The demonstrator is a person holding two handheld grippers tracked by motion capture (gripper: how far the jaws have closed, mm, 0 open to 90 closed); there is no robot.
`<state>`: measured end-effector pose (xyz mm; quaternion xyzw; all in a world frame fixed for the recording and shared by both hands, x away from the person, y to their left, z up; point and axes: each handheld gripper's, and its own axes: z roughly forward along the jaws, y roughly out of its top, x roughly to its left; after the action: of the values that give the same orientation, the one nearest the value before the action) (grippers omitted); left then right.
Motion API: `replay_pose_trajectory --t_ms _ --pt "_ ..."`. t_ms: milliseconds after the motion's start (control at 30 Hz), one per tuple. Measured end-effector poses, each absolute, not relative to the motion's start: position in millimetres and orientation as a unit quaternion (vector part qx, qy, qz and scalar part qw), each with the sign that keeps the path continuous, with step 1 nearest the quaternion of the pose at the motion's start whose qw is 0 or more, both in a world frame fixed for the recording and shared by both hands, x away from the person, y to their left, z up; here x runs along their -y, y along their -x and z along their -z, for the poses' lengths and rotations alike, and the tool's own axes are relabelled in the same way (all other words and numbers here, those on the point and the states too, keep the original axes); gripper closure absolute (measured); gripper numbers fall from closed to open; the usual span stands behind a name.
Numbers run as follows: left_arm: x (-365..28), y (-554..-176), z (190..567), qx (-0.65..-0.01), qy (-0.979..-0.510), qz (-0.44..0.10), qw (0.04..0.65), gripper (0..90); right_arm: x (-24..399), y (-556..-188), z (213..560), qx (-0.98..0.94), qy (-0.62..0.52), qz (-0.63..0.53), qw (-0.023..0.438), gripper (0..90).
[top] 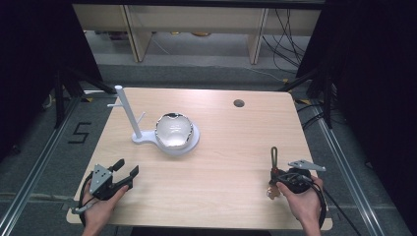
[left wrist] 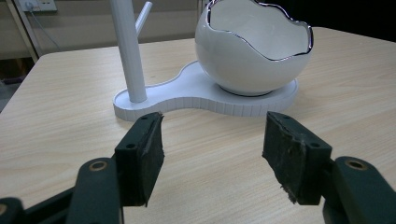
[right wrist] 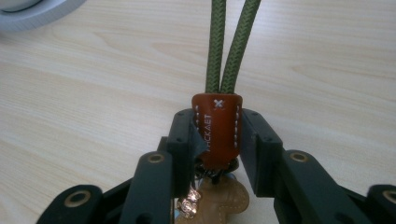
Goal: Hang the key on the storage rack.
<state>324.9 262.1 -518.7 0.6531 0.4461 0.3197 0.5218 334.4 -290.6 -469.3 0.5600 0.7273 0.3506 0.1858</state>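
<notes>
A key strap (right wrist: 217, 128) with a brown leather tab and a green cord loop (right wrist: 229, 42) sits between the jaws of my right gripper (right wrist: 217, 140), which is shut on the tab. In the high view the right gripper (top: 276, 173) is near the table's front right, with the green loop (top: 273, 156) sticking out ahead of it. A white stand (top: 129, 115) with a post and side pegs shares a base with a white egg-shaped bowl (top: 173, 130) at the table's middle left. My left gripper (top: 125, 169) rests open at the front left, facing the stand (left wrist: 128, 51) and bowl (left wrist: 254, 51).
The wooden table (top: 221, 147) has a round cable hole (top: 239, 103) at the back right. A tan leather charm (right wrist: 219, 205) and a small metal ring hang under the strap's tab. Dark frames and rails flank the table.
</notes>
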Motion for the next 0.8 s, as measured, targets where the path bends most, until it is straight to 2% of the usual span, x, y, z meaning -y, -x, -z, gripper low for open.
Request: replay_pose_trajectory --t_ms 167,500,533,733,800 --pt "-262 -326 519 -0.445 -0.648 -0.318 0.530 37.1 288 -332 470 -0.722 -0.552 -0.369 0.193 67.9" --pt "-263 -325 517 -0.447 -0.643 -0.325 0.530 36.9 280 -325 473 -0.704 -0.523 -0.416 0.240 67.9" --pt "-263 -325 518 -0.446 -0.643 -0.325 0.531 36.9 277 -322 470 -0.698 -0.535 -0.416 0.232 67.9" --pt "-264 -324 516 -0.446 -0.647 -0.324 0.527 36.9 271 -323 469 -0.697 -0.512 -0.434 0.254 68.0" --pt "-264 -324 516 -0.445 -0.646 -0.325 0.528 36.9 266 -320 466 -0.690 -0.519 -0.439 0.249 67.9"
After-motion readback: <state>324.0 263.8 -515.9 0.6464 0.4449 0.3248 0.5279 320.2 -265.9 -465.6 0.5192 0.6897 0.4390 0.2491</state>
